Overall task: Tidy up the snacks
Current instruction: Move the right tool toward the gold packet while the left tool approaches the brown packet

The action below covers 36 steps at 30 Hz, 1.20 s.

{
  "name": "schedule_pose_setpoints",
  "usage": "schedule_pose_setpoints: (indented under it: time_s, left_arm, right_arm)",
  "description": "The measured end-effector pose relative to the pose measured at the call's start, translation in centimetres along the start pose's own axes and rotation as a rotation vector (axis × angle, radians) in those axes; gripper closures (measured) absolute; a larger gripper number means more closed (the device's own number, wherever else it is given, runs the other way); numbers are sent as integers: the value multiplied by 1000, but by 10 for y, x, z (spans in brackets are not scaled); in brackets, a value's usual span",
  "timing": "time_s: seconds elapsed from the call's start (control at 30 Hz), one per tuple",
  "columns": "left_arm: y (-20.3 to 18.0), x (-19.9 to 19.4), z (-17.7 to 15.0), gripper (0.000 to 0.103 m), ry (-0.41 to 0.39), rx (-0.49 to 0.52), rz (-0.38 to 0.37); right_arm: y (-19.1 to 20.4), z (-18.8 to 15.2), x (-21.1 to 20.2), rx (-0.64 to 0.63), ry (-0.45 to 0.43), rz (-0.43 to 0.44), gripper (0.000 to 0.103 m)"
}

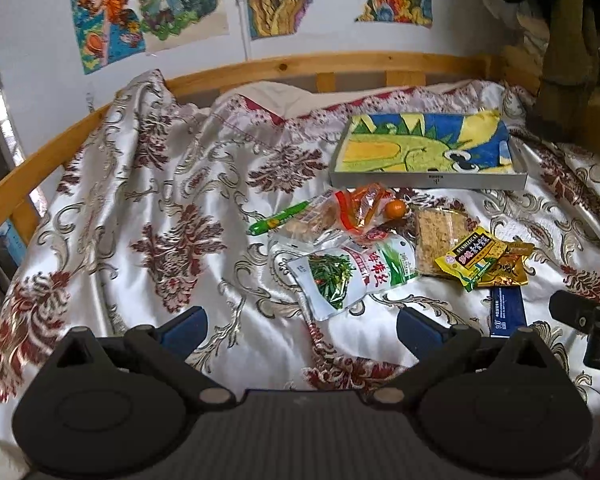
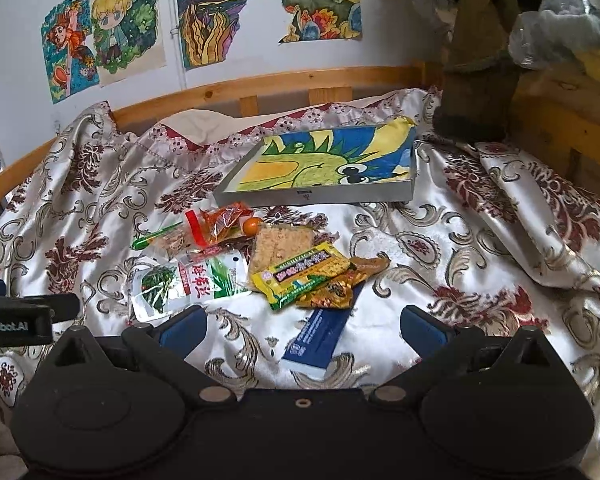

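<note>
Hovering low over the bed, the left gripper [image 1: 302,326] shows its jaws spread wide and empty in the left wrist view. Taking the shallow grey tray [image 1: 428,180] as landmark, the snacks lie heaped just in front of its near wall: a green-and-white pouch [image 1: 350,276] nearest the jaws, a yellow packet [image 1: 470,256] to its right overlapping a gold one, and a green stick [image 1: 278,220] at the left end of the heap. A colourful drawing lines the tray, which holds no snacks, so it looks like the intended destination.

From the right wrist view, the right gripper [image 2: 302,326] also stands wide open, holding nothing. A dark blue box [image 2: 318,338] lies between its jaws, farthest from the tray, likely the easiest first pick.
</note>
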<state>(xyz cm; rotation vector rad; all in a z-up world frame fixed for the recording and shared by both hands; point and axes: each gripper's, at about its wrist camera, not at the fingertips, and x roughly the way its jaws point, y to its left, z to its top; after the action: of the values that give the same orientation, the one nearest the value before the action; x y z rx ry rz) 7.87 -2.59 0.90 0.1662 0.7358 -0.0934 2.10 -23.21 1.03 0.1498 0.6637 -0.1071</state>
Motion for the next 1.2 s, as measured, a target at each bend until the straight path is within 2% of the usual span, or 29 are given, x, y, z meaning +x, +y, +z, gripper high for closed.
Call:
schedule_pose_setpoints:
  time_s: [0.2,0.37,0.67,0.83,1.03,1.2]
  left_arm:
    - [-13,27,23,0,20,91,-4]
    - [-23,54,40,0,19,157,7]
    - [-28,98,57,0,25,215,16]
    - [-29,115,60,0,15,234,13]
    - [-28,132,57,0,55,236,5]
    - [-21,137,56,0,71,235,-19]
  right_arm:
    - [-9,17,26,14,33,14,1]
    - [-17,32,55,-26,59,-10,1]
    - [-29,57,97,-211,15,-26,1]
    - [-37,57,120,-218,6,60,1]
    - [-32,52,139,-255,98,160,1]
    - [-22,42,144,-359,162,175,1]
